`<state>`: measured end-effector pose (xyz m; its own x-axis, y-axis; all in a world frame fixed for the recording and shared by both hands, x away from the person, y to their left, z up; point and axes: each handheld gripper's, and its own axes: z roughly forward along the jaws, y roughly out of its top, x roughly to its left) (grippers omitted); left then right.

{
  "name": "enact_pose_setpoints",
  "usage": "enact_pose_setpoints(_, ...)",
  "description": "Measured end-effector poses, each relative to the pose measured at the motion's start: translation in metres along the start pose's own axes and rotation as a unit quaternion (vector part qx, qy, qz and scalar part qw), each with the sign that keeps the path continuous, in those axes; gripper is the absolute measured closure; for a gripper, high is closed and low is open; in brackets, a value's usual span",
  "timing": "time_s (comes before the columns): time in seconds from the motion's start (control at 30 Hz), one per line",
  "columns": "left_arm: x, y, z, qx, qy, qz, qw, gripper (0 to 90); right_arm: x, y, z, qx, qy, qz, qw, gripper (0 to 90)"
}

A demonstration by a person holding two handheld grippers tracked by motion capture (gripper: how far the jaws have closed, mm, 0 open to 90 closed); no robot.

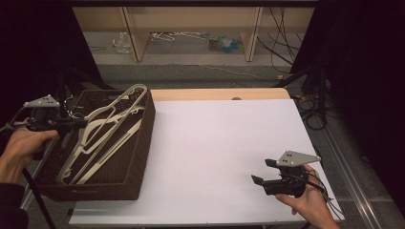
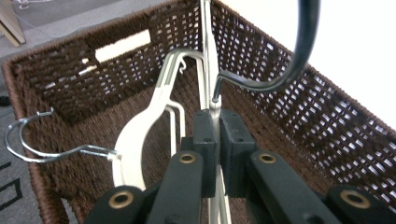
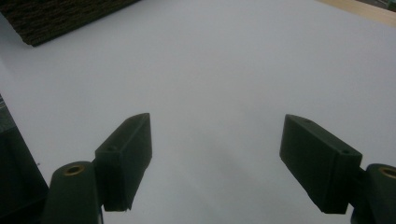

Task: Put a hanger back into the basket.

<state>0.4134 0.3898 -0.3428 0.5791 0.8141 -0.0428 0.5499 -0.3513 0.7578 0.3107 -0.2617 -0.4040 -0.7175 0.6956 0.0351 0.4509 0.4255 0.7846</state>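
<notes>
The left gripper (image 2: 217, 140) has its two black jaws pressed together on a thin metal hanger rod (image 2: 206, 56) that runs straight ahead of them. A white plastic hanger (image 2: 140, 135) lies just left of the jaws inside the brown wicker basket (image 2: 327, 116), its wire hook (image 2: 28, 144) poking over the left wall. A dark cable (image 2: 299, 51) curves above right.

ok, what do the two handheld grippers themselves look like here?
Both are matte black two-jaw units. The left gripper has blocky pads on arms with brass-coloured pivot bushings; the right gripper has the same. Each carries a grey three-cornered plate with small holes on top, and a thin black cable trails from the right one. A dark sleeve covers the left forearm.
</notes>
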Motion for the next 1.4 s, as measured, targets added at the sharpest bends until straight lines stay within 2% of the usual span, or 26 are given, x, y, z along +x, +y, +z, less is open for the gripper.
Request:
enact_pose_setpoints(0.1,-0.001,-0.003,0.004,-0.005,-0.019,-0.006,0.9998,85.7,0.000,0.000,0.001,-0.001,0.001,-0.004,1.0000,26.3)
enact_pose_setpoints(0.17,0.000,-0.002,0.002,0.000,-0.014,-0.002,0.9999,85.7,0.000,0.000,0.001,-0.001,0.001,-0.004,1.0000,26.3)
enact_pose_setpoints(0.2,0.000,-0.001,0.002,0.002,-0.014,-0.008,0.9999,85.7,0.000,0.000,0.001,-0.002,0.000,-0.004,1.0000,26.3)
enact_pose_setpoints(0.23,0.001,0.000,0.000,0.007,-0.023,-0.001,0.9997,85.8,0.000,0.000,0.001,-0.002,0.001,-0.004,1.0000,26.3)
enact_pose_setpoints(0.33,0.000,0.005,-0.001,0.012,-0.019,0.006,0.9997,85.7,0.000,0.000,0.001,0.003,0.001,0.004,1.0000,26.3)
enact_pose_setpoints(0.4,0.001,0.007,-0.002,0.011,-0.023,0.009,0.9996,85.8,-0.001,-0.001,0.001,0.000,-0.001,-0.004,1.0000,26.2)
enact_pose_setpoints(0.47,0.003,0.008,-0.003,0.011,-0.015,0.008,0.9998,85.8,-0.001,-0.001,0.001,0.001,0.000,0.000,1.0000,26.3)
enact_pose_setpoints(0.5,0.006,0.008,-0.001,0.011,-0.022,0.012,0.9996,85.7,-0.001,0.000,0.001,0.001,0.000,0.001,1.0000,26.3)
enact_pose_setpoints(0.57,0.007,0.007,0.000,0.018,-0.019,0.020,0.9995,85.5,0.000,0.000,0.001,0.003,0.000,0.003,1.0000,26.3)
enact_pose_setpoints(0.63,0.006,0.005,0.005,0.017,-0.022,0.012,0.9995,85.4,0.000,-0.001,0.001,0.002,0.001,0.004,1.0000,26.3)
enact_pose_setpoints(0.7,0.008,0.003,0.004,0.012,-0.014,0.005,0.9998,85.4,-0.001,0.000,0.001,0.001,0.001,0.000,1.0000,26.2)
enact_pose_setpoints(0.77,0.011,0.001,0.004,0.004,-0.006,-0.008,0.9999,85.0,-0.001,0.000,0.001,0.000,0.001,0.000,1.0000,26.2)
enact_pose_setpoints(0.8,0.013,0.000,0.005,0.001,-0.009,-0.016,0.9998,85.0,0.000,0.000,0.001,0.001,0.000,0.001,1.0000,26.3)
enact_pose_setpoints(0.83,0.016,-0.002,0.005,-0.005,-0.006,-0.030,0.9995,84.9,0.000,0.000,0.000,0.001,0.001,0.001,1.0000,26.3)
enact_pose_setpoints(0.87,0.016,-0.002,0.005,-0.005,-0.006,-0.030,0.9995,84.4,0.000,0.000,0.000,0.001,0.001,0.001,1.0000,26.3)
enact_pose_setpoints(0.93,0.018,-0.006,0.007,-0.018,0.003,-0.046,0.9988,83.8,-0.001,0.000,0.001,-0.001,-0.001,-0.004,1.0000,26.3)
enact_pose_setpoints(0.97,0.019,-0.007,0.007,-0.020,0.006,-0.051,0.9985,83.5,-0.001,0.000,0.001,0.000,-0.001,0.001,1.0000,26.3)
enact_pose_setpoints(1.0,0.019,-0.009,0.007,-0.032,0.004,-0.058,0.9978,83.6,-0.002,-0.001,0.001,-0.001,-0.002,-0.001,1.0000,26.3)
enact_pose_setpoints(1.03,0.019,-0.009,0.007,-0.032,0.004,-0.058,0.9978,83.9,-0.002,-0.001,0.001,-0.002,-0.001,-0.002,1.0000,26.3)
enact_pose_setpoints(1.07,0.018,-0.010,0.007,-0.034,0.002,-0.053,0.9980,83.9,-0.002,-0.001,0.001,-0.002,-0.001,-0.002,1.0000,26.3)
enact_pose_setpoints(1.1,0.015,-0.009,0.006,-0.038,-0.009,-0.048,0.9981,85.4,-0.002,-0.001,0.001,0.000,-0.002,0.001,1.0000,26.3)
enact_pose_setpoints(1.13,0.011,-0.005,0.005,-0.031,-0.017,-0.026,0.9990,85.8,-0.002,-0.001,0.001,0.000,-0.002,0.001,1.0000,26.3)
enact_pose_setpoints(1.23,0.009,0.001,0.002,-0.020,-0.015,-0.014,0.9996,85.8,-0.002,-0.001,0.002,0.001,0.001,0.001,1.0000,26.3)
enact_pose_setpoints(1.37,0.012,0.014,-0.006,-0.022,-0.016,0.007,0.9996,85.9,-0.001,-0.001,0.001,0.000,0.000,-0.002,1.0000,26.3)
enact_pose_setpoints(1.4,0.010,0.015,-0.006,-0.026,-0.018,0.004,0.9995,85.9,-0.002,-0.001,0.001,0.000,-0.002,0.001,1.0000,26.3)
